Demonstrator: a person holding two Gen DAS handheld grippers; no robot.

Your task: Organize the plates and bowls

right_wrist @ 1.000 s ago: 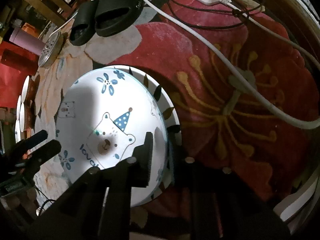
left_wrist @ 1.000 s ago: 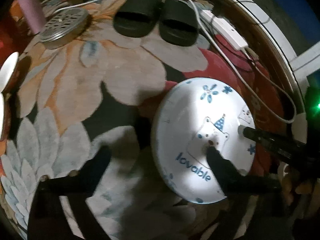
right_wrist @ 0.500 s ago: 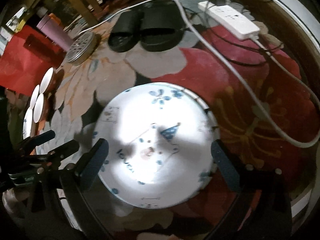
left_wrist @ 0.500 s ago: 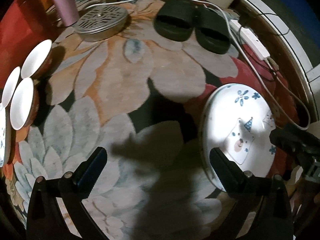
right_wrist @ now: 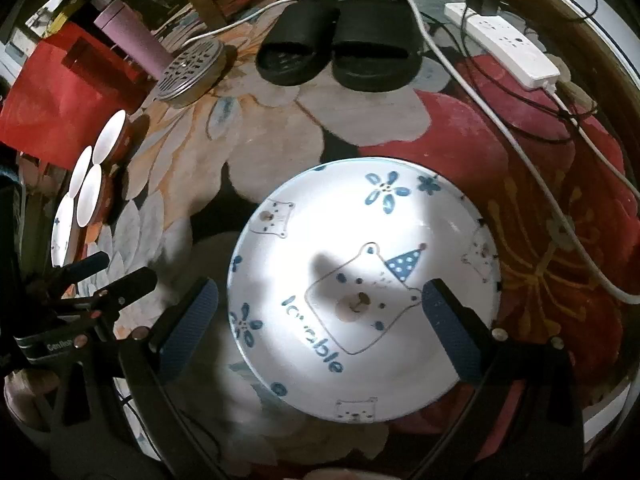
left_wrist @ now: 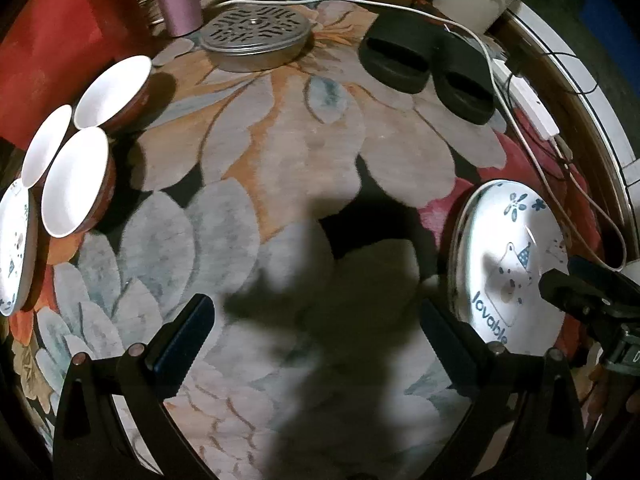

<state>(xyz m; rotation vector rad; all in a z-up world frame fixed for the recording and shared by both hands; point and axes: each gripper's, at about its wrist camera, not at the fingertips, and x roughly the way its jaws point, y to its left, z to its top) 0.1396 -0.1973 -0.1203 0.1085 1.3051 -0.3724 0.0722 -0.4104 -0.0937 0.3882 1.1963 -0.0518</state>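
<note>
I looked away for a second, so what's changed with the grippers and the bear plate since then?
Both grippers let go of the bear plate and opened wide. The left gripper swung left, bringing the bowls into view. The right gripper now hovers over the plate. Plate, slippers and cable stayed put.

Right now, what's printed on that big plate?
White plate with blue flowers, bears, a party-hat bear and "lovable"; clearest in the right wrist view.

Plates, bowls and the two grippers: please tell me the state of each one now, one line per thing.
White bear-print plate: lying flat on the floral rug, not gripped.
Three white bowls with red outsides: upright, clustered, not stacked.
Second white printed plate: beside the bowls, at the rug's edge.
Left gripper: jaws open, holding nothing.
Right gripper: jaws open above the bear-print plate.
</note>
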